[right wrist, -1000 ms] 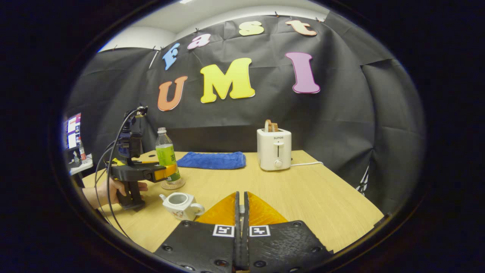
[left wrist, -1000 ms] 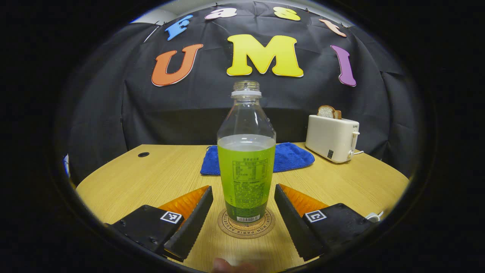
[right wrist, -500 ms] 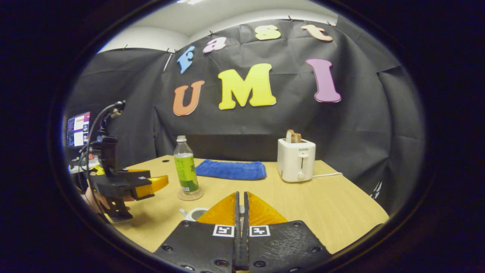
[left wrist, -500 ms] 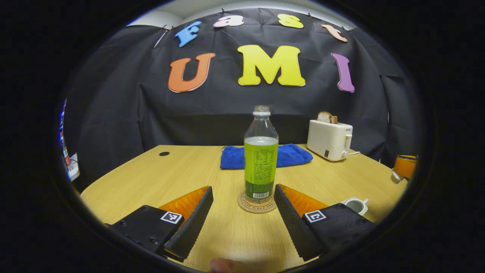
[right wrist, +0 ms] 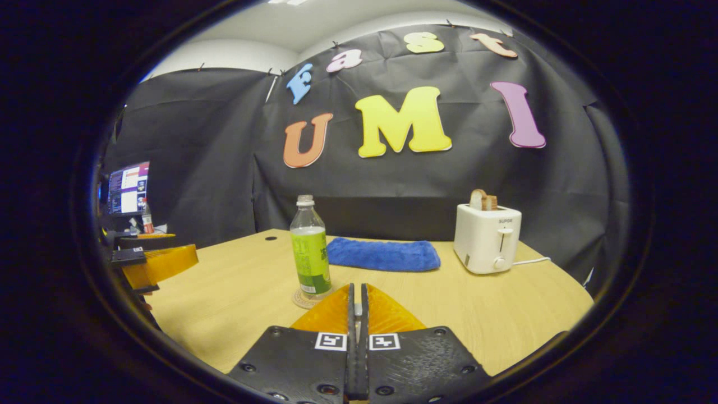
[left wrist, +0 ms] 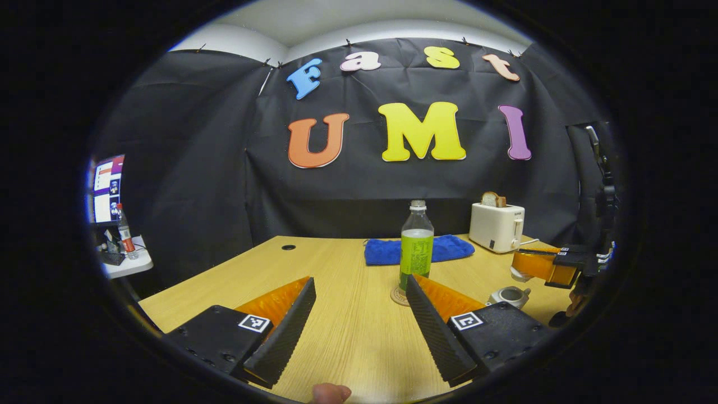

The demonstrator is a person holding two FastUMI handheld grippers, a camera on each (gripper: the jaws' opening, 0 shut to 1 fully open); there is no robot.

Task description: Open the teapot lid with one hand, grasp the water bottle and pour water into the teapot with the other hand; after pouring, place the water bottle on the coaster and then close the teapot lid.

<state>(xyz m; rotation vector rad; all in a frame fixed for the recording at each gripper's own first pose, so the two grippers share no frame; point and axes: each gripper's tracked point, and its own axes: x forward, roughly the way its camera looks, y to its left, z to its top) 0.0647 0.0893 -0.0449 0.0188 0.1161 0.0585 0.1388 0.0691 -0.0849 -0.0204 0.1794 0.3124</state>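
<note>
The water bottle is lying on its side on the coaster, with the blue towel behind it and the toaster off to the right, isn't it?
Not quite: the water bottle stands upright on the coaster, as the right gripper view shows. The rest holds: the blue towel lies behind it and the toaster is off to the right.

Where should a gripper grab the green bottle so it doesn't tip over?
Probably around the labelled middle of the water bottle, coming in level from the open table side in front. It stands upright on the coaster; its body is straight there, while the neck narrows and would likely slip.
</note>
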